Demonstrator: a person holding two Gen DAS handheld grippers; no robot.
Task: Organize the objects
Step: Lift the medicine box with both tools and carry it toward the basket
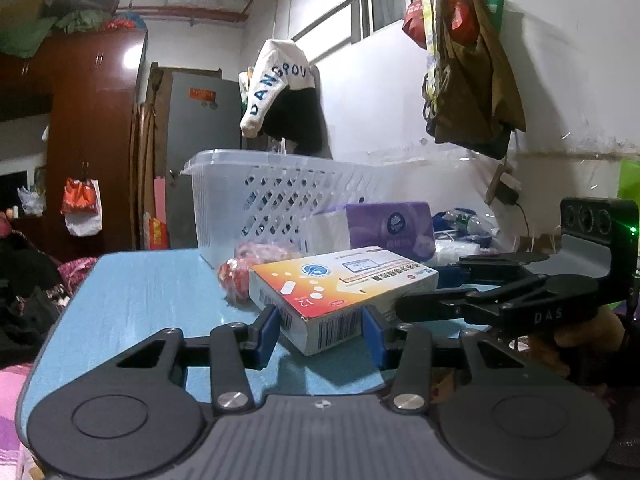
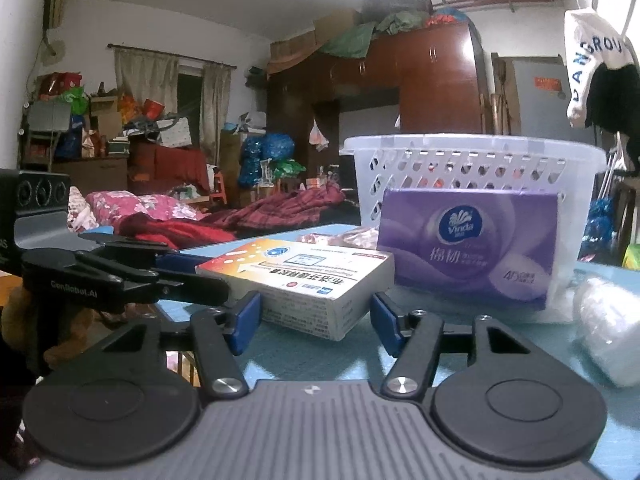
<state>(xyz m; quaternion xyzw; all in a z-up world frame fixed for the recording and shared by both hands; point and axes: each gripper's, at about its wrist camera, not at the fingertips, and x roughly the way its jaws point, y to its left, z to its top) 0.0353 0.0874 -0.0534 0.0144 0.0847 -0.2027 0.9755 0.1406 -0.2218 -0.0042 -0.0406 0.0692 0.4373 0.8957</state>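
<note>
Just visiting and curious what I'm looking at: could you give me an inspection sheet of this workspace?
Surface: blue table, partly covered.
Job's things: medicine box lying flat; white basket behind it; purple tissue pack in front of the basket.
Clutter: red packet behind the box; clear plastic roll at the right.
Grippers: left gripper jaws closed on the box's near end; right gripper jaws around another corner, contact unclear.
Cables: black cord by the wall.
Surroundings: wardrobe, bed, hanging clothes.
</note>
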